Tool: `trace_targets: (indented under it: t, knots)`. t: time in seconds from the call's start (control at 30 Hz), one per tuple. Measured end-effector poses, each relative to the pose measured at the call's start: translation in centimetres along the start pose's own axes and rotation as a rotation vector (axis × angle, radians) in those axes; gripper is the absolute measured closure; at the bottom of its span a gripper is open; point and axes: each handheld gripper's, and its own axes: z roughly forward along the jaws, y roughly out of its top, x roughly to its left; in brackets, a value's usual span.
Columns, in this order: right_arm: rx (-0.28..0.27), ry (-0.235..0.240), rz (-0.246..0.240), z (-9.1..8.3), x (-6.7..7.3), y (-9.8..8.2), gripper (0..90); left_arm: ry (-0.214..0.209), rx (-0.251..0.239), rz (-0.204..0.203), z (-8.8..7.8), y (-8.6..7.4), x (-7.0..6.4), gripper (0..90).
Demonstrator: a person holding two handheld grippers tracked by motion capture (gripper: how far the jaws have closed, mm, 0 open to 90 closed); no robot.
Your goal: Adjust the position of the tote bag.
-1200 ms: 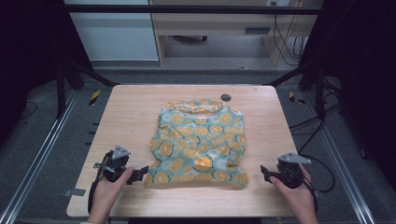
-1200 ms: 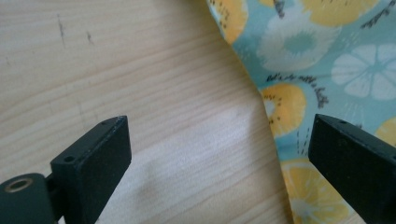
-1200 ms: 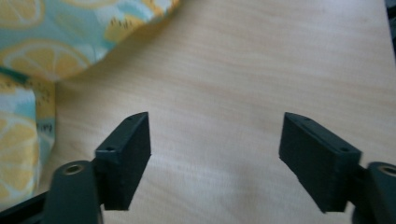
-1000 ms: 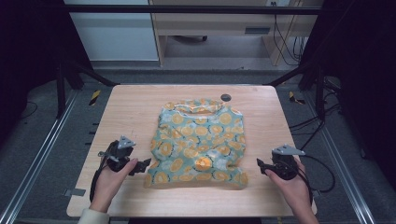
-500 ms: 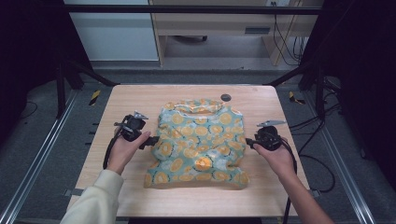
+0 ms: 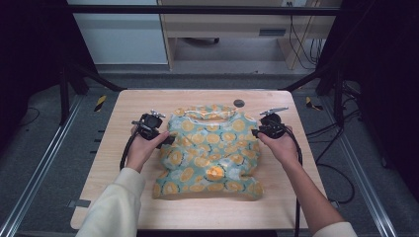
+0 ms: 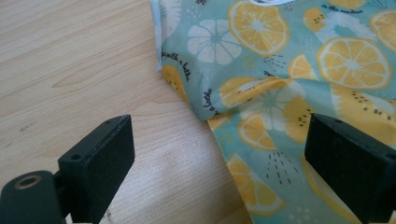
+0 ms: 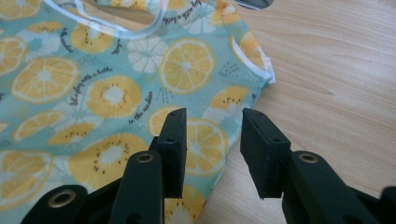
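The fruit-print garment lies flat on the wooden table, between the two tongs; the left gripper stands at its left edge with jaws wide apart, one over bare wood and one over cloth, so the hem runs just ahead of the gap; the right gripper sits at the opposite edge, its jaws half apart and just been closing, the cloth edge under them but nothing yet pinched. To do this well, I judge each pair should straddle a single layer near the sleeve corner, bite deep enough not to slip, and match heights on both sides; an uneven grab would skew the lift or fold.
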Motion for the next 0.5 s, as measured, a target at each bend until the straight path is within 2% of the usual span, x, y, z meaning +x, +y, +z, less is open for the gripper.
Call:
trace_targets:
  t: [0.07,0.13,0.33,0.5]
  knots:
    - [0.0,-0.001,0.004,0.1,0.0,0.1,61.5,0.0,-0.004,-0.004,0.0,0.0,0.0,8.6]
    - [-0.015,0.002,0.034,0.5,-0.2,0.3,61.4,0.005,-0.01,-0.011,0.2,0.2,0.1,8.6]
    - [-0.011,0.009,0.074,1.8,-0.8,0.2,57.6,0.012,-0.012,-0.022,0.6,0.4,0.1,8.6]
    - [-0.022,0.012,0.16,3.6,-1.8,-0.1,50.5,0.033,-0.001,-0.004,1.3,0.4,-0.1,8.6]
